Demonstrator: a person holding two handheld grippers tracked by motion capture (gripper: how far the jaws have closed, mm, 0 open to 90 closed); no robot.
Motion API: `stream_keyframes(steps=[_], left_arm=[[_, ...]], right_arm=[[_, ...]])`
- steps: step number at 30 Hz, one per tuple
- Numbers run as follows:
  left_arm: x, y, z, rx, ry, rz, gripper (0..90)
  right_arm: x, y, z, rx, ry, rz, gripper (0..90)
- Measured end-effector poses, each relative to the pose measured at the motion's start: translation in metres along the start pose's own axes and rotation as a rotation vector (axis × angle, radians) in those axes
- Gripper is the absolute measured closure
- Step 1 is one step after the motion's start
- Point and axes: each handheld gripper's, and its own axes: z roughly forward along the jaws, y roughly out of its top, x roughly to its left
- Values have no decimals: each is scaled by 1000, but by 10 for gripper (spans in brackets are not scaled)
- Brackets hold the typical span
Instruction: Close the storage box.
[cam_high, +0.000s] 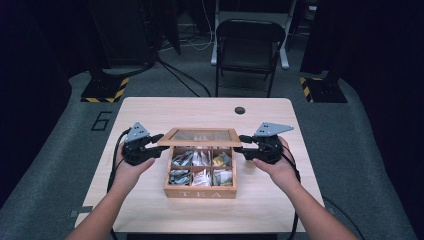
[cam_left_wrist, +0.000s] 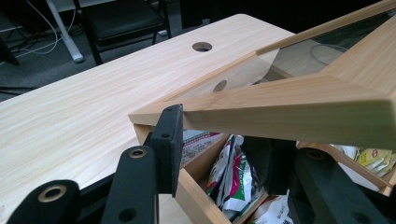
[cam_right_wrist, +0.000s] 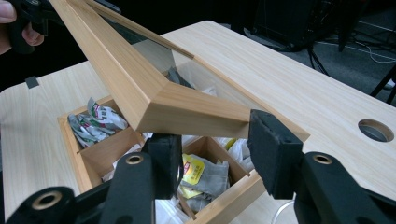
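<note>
Here, lid (cam_high: 202, 136) hinged up over tea box (cam_high: 200, 191), pinched endwise between left gripper (cam_high: 157, 143) and right gripper (cam_high: 243, 144) (long axis across worktop (cam_high: 150, 112)).

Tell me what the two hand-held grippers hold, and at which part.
Both hold the tea box's glass-paned lid, raised over the box: the left hand-held gripper at its left front corner, the right hand-held gripper at its right front corner.

I see pale wood table (cam_high: 150, 115), light grain streaks. Tea box (cam_high: 200, 192) same light wood, "TEA" lettering on front; lid (cam_high: 202, 136) pale wood frame, clear pane. Sachets (cam_high: 200, 167) white, green, yellow, red print. My left claw (cam_high: 159, 145) black, grey plate on top; right claw (cam_high: 241, 144) likewise. Chair (cam_high: 248, 47) black. Floor (cam_high: 55, 150) grey, yellow-black hazard stripes.
</note>
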Motion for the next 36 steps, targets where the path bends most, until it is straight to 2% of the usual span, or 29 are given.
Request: stream_keyframes(steps=[6,13,20,26,36], left_arm=[[-4,-5,-4,-13,-16,-12,551],[-11,-5,-12,-14,-13,24,528],[-18,-12,-18,-21,-10,15,542],[-23,-17,-24,-8,-10,42,542],[-29,-27,-28,-29,-12,29,554]], right_arm=[[4,-6,0,5,-6,-3,551],[7,-12,0,1,-10,-7,550],[10,-18,0,-7,-12,2,547],[13,-25,1,-5,-16,-1,541],[17,-33,2,-1,-21,-10,541]])
